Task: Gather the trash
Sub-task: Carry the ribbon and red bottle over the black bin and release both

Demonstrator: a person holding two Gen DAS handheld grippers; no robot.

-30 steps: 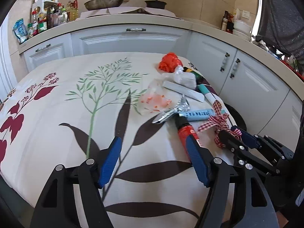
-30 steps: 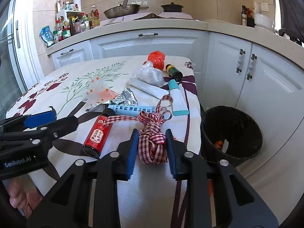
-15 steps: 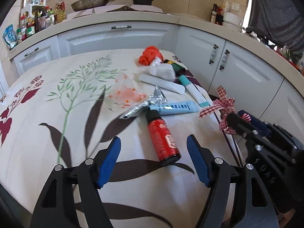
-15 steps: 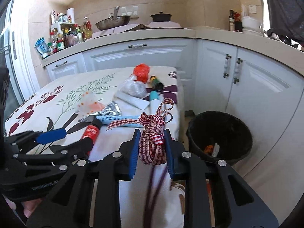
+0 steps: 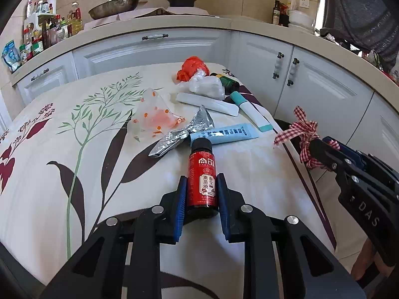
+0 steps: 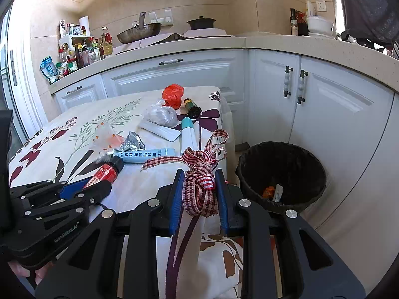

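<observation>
A small red bottle (image 5: 200, 164) with a black cap lies on the flowered tablecloth (image 5: 74, 174). My left gripper (image 5: 201, 178) has it between its blue pads; the jaws are closing and the pads touch the bottle's sides. In the right wrist view the same left gripper (image 6: 84, 189) and the bottle (image 6: 104, 173) sit at the lower left. My right gripper (image 6: 199, 174) is shut on a red-and-white checked ribbon (image 6: 199, 191), held above the table's right edge. A black-lined bin (image 6: 301, 164) stands on the floor to the right, with a few scraps inside.
More litter lies further back on the table: a blue tube (image 5: 224, 133), a foil wrapper (image 5: 184, 134), a dotted plastic bag (image 5: 154, 117), a white strip (image 5: 207, 102), a teal-capped tube (image 5: 251, 112), a clear bag (image 5: 207, 86), an orange bag (image 5: 190, 68), a dark bottle (image 5: 227, 81). White cabinets (image 6: 324, 114) surround the table.
My left gripper slid over the red bottle, and its wide jaws came together on the bottle's sides. The right gripper carried the ribbon off the tablecloth toward the table's right edge.
</observation>
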